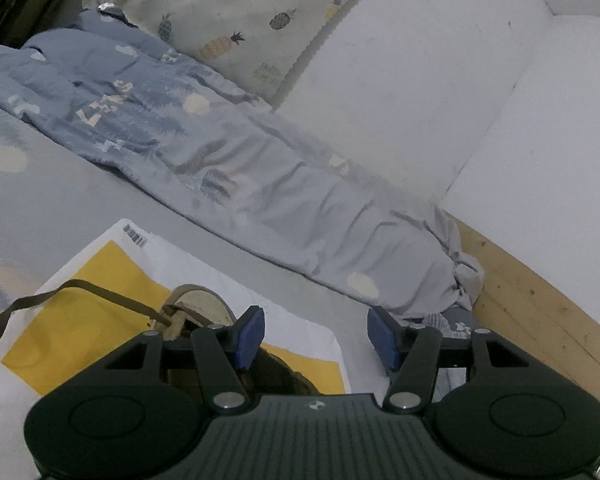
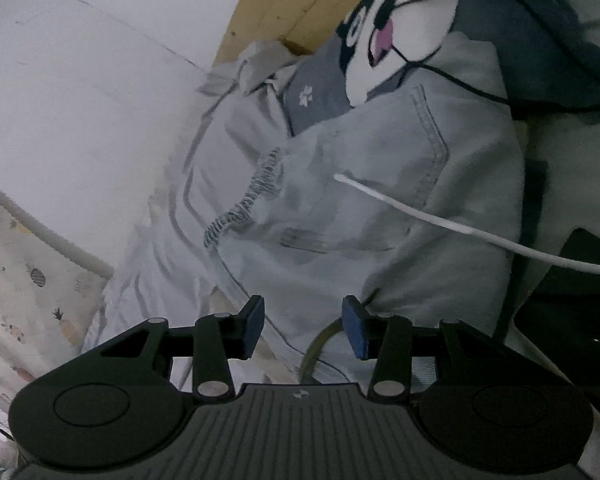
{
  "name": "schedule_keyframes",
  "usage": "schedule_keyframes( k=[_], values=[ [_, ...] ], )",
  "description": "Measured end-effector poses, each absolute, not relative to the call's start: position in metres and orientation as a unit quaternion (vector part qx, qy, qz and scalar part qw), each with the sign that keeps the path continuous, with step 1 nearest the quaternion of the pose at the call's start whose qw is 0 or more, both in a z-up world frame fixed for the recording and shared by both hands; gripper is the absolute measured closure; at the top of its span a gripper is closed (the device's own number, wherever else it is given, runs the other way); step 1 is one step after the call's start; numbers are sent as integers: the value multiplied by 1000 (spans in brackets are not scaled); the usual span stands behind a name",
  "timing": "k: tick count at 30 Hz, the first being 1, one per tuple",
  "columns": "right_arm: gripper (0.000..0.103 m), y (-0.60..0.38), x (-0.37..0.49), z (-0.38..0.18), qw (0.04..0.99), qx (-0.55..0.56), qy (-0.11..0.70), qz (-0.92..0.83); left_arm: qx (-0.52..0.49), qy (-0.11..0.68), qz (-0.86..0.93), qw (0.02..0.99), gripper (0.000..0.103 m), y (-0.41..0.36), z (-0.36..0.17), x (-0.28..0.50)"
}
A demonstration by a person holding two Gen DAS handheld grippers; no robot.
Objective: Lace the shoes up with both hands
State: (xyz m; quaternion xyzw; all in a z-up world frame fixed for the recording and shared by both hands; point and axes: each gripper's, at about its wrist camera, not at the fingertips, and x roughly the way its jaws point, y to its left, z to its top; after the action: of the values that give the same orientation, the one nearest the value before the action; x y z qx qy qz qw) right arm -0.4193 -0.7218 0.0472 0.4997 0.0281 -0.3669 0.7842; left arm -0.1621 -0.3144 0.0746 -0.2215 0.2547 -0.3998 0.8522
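- Left gripper point(image 1: 316, 336): blue pads spread wide, nothing between them; a small pale logo sits on its ribbed body, unreadable.
- Shoe point(image 1: 204, 320), brown, lies just under and behind the left finger, mostly hidden by the gripper; its lace point(image 1: 80, 292) trails off to the left, slack.
- The shoe rests on a white and yellow sheet point(image 1: 84, 328) with a barcode at its far corner, print too small to read.
- Right gripper point(image 2: 303, 328): pads apart, holding nothing, above pale grey jeans point(image 2: 380, 216); a white cable point(image 2: 440, 220) crosses them.
- Bed point(image 1: 60, 208) in grey-blue; beyond, a rumpled blue quilt point(image 1: 160, 120) with blurred lettering.
- Farther: pineapple pillow point(image 1: 228, 20), white wall point(image 1: 440, 80), wood frame point(image 1: 540, 312), plush dog point(image 2: 400, 28).
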Motion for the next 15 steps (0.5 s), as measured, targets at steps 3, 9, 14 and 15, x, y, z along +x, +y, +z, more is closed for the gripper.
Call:
schedule_keyframes(
  k=[3, 9, 14, 15],
  values=[
    [58, -725, -423, 41, 769, 517, 35, -374, -221, 259, -400, 851, 47, -314, 74, -163],
    [59, -723, -424, 39, 756, 531, 30, -381, -219, 263, -402, 850, 47, -316, 73, -163],
    [59, -730, -416, 32, 750, 535, 22, -388, -214, 260, -404, 851, 47, -317, 71, -163],
    [59, -732, -414, 31, 750, 534, 21, -389, -214, 260, -404, 851, 47, -318, 71, -162]
  ],
)
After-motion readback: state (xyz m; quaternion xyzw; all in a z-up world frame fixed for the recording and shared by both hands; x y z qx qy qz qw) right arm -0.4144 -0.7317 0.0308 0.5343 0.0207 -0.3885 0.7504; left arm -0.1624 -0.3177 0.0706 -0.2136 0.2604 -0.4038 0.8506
